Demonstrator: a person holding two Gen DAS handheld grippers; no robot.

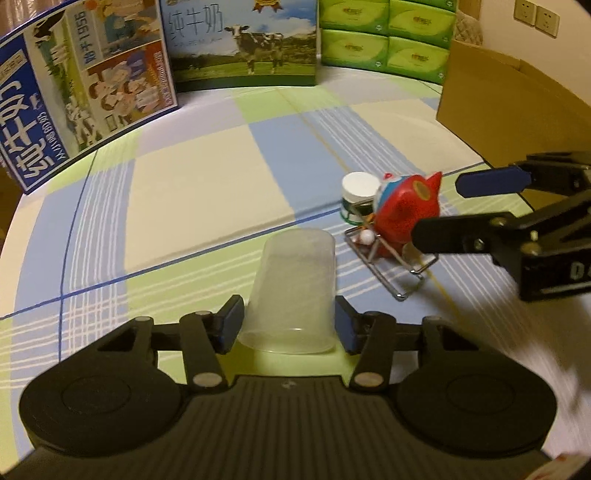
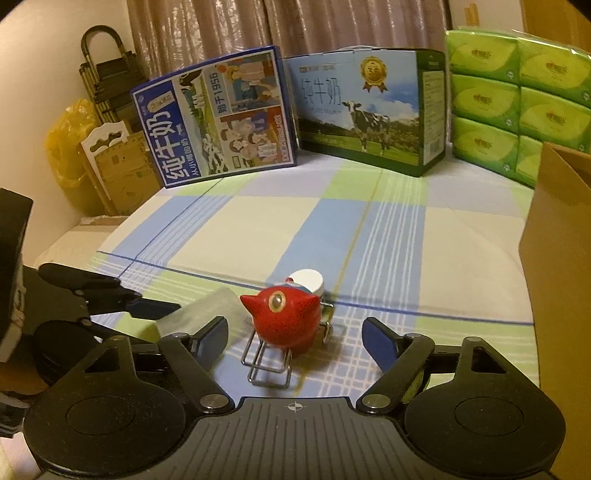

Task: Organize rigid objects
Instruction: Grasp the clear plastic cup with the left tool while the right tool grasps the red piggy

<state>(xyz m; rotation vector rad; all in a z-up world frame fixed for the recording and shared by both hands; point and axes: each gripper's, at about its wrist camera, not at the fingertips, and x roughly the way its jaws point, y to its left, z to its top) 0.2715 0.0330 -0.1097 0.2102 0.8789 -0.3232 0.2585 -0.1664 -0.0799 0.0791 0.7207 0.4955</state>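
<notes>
You're looking across a checked cloth [image 2: 280, 221] of blue, green and cream under dim warm light. Far off hang pinkish curtains [image 2: 288, 26]; a pale wall at far right carries two sockets [image 1: 535, 16].

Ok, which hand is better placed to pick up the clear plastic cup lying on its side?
Left. Its tongs already straddle the cup, pads close against both sides. The right tongs stand open, facing the red toy.

The red toy [image 1: 406, 214] hides part of the white-capped jar [image 1: 356, 199]; the cardboard box [image 2: 561, 258] is cut off.
</notes>
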